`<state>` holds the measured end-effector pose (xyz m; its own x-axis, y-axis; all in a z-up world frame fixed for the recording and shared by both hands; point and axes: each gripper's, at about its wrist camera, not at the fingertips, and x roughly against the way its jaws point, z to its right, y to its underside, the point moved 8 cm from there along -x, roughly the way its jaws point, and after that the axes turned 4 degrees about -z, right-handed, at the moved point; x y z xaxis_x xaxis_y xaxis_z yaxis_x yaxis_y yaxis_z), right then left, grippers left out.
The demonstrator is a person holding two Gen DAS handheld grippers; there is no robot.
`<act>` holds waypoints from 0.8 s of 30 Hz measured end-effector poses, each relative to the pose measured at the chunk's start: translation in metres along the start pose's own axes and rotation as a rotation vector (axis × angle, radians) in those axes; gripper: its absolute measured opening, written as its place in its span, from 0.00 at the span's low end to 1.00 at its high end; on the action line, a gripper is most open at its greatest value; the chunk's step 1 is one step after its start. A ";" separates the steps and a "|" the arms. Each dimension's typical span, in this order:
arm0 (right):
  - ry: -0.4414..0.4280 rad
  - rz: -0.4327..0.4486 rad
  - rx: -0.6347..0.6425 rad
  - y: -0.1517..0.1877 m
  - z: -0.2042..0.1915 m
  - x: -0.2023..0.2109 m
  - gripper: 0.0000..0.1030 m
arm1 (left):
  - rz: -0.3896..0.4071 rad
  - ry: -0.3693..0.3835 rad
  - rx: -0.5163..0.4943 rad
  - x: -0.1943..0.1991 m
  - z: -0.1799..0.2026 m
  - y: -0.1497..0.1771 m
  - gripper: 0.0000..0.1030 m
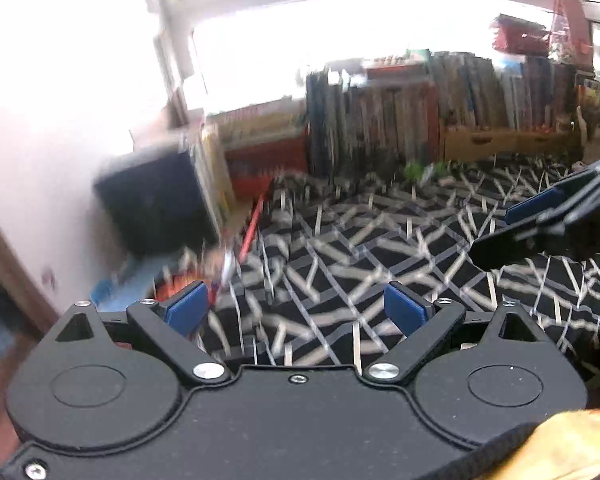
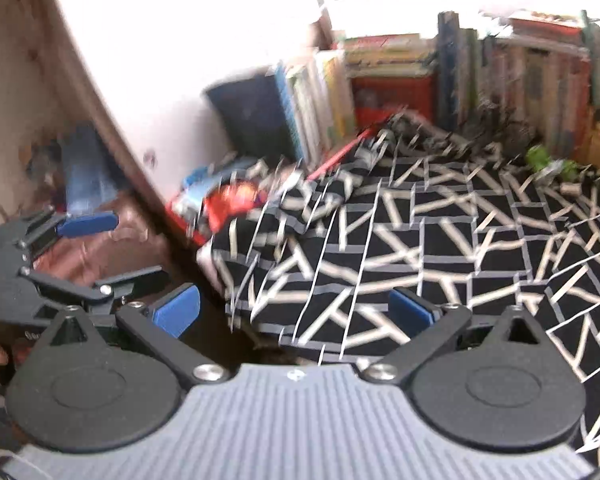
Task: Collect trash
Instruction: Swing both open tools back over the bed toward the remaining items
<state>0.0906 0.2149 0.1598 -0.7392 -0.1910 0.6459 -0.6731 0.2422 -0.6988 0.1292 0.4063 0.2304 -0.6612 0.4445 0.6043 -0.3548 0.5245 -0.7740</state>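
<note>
Two grippers hung above a bed spread with a black blanket (image 2: 440, 232) crossed by pale stripes, and neither carried anything. The left gripper (image 1: 296, 308) had its blue pads spread wide with only blanket pattern showing between them. The right gripper (image 2: 294, 310) stood just as wide and just as empty in its own view; from the left camera it appeared at three o'clock, again with nothing between its pads.

The likeliest trash lay in two spots. At the head of the bed, around one o'clock in the right view, a small green crumpled scrap (image 2: 540, 158) sat on the blanket beside something silvery, just in front of a row of books (image 2: 520, 68) stacked against the window. At about ten o'clock in the same view, a red and orange wrapper (image 2: 232, 200) rested with other litter in a red-rimmed tray (image 2: 188, 228) wedged between the bed edge and the wall, near a dark blue box (image 2: 256, 112). Motion blur made it impossible to say what either piece really was.

With both claws angled down toward the bed and held wide, the posture looked like travel between picks rather than a grasp. Both were probably kept open so that whichever reached a scrap first could close on it without pausing. The tray by the wall may have served as the collection point, though that was only a guess.
</note>
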 end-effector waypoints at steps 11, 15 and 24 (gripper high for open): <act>0.112 0.191 0.033 -0.118 0.063 0.075 1.00 | 0.187 0.069 -0.081 -0.009 0.036 -0.163 0.92; 0.166 0.237 0.030 -0.152 0.098 0.081 1.00 | 0.224 0.078 -0.084 -0.041 0.054 -0.212 0.92; 0.304 0.246 0.050 -0.192 0.188 0.065 1.00 | 0.212 0.100 -0.066 -0.159 0.091 -0.271 0.95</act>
<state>0.1674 -0.0233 0.2780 -0.8429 0.1593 0.5140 -0.4828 0.1979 -0.8531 0.2701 0.1272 0.3267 -0.6463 0.6176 0.4481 -0.1692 0.4566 -0.8734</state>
